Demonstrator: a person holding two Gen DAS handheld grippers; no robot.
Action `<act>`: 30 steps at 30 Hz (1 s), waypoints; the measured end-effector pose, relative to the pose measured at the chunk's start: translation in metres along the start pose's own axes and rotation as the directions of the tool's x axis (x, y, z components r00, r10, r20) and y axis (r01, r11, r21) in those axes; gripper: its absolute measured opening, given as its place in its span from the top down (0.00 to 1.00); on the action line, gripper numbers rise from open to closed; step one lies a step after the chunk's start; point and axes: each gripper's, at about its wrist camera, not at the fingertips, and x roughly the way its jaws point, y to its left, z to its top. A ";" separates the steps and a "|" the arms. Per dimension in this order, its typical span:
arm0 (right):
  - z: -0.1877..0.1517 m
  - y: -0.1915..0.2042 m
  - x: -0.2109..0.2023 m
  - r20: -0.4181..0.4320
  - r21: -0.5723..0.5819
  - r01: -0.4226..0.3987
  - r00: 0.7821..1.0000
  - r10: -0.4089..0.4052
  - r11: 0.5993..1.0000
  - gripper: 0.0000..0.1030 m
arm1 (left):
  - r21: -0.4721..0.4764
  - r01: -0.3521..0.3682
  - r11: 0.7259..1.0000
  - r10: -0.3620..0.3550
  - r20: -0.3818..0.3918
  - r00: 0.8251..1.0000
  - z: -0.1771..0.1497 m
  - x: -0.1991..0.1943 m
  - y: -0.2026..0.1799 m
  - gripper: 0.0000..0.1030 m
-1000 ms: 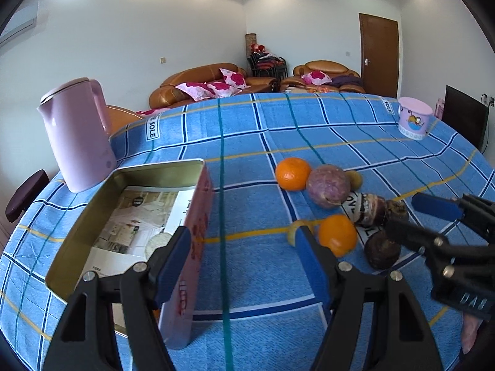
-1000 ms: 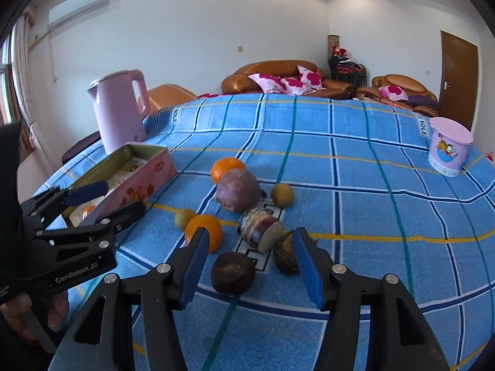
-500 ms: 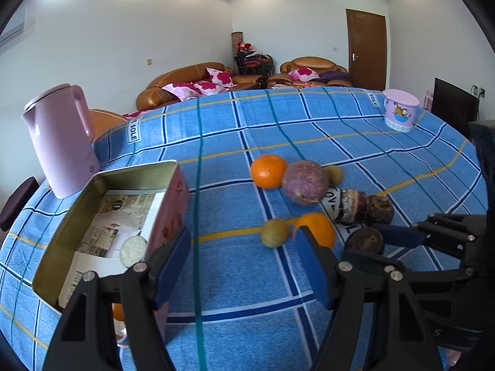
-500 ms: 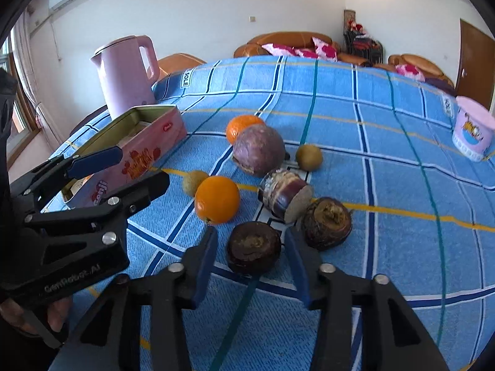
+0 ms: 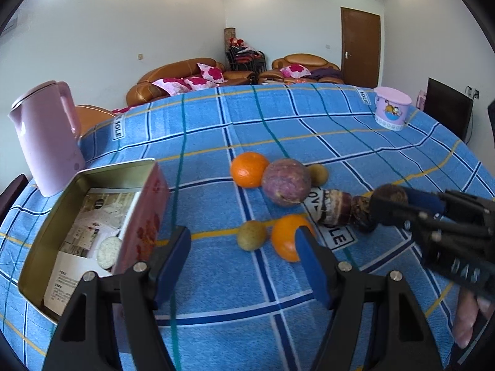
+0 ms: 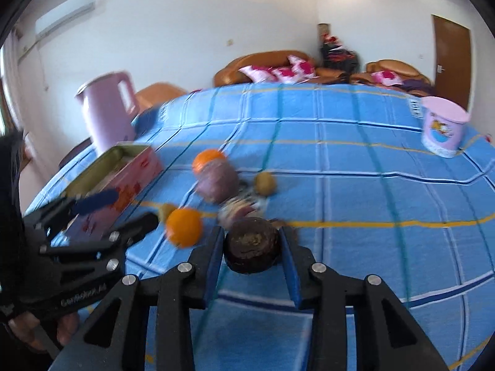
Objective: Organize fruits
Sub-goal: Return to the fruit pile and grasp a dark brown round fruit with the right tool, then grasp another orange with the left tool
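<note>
Fruits lie in a cluster on the blue checked cloth: two oranges, a large purple fruit, two small kiwis and a cut purple fruit. My right gripper is shut on a dark brown round fruit, which also shows in the left wrist view. My left gripper is open and empty, just in front of the near orange. An open pink tin box stands at the left.
A pink kettle stands behind the tin box. A pink lidded cup sits at the far right of the table. Sofas and a door are beyond the table.
My right gripper moved forward and closed on the dark brown fruit. My left gripper shifted slightly and stayed open.
</note>
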 end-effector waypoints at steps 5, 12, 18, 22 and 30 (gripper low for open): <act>0.001 -0.020 0.002 0.001 0.089 -0.027 1.000 0.027 0.996 0.63 | 0.030 0.024 0.999 -0.024 0.002 1.000 0.000 -0.001 -0.011 0.34; 0.001 -0.025 0.003 0.003 0.109 -0.010 1.000 0.010 0.994 0.63 | 0.039 0.095 0.995 -0.093 -0.051 0.994 0.002 0.010 -0.018 0.44; 0.002 -0.023 0.002 0.008 0.098 0.006 1.000 -0.007 0.995 0.63 | 0.039 0.125 0.991 -0.120 -0.103 0.987 0.006 0.025 -0.026 0.51; 0.002 -0.024 0.001 0.006 0.097 0.010 1.000 -0.011 0.995 0.63 | 0.053 0.110 0.993 -0.104 -0.095 0.990 0.009 0.027 -0.031 0.53; 0.002 -0.023 0.000 0.012 0.094 0.020 1.000 -0.021 0.995 0.63 | 0.138 0.054 0.989 -0.045 -0.072 0.996 0.008 0.023 -0.052 0.56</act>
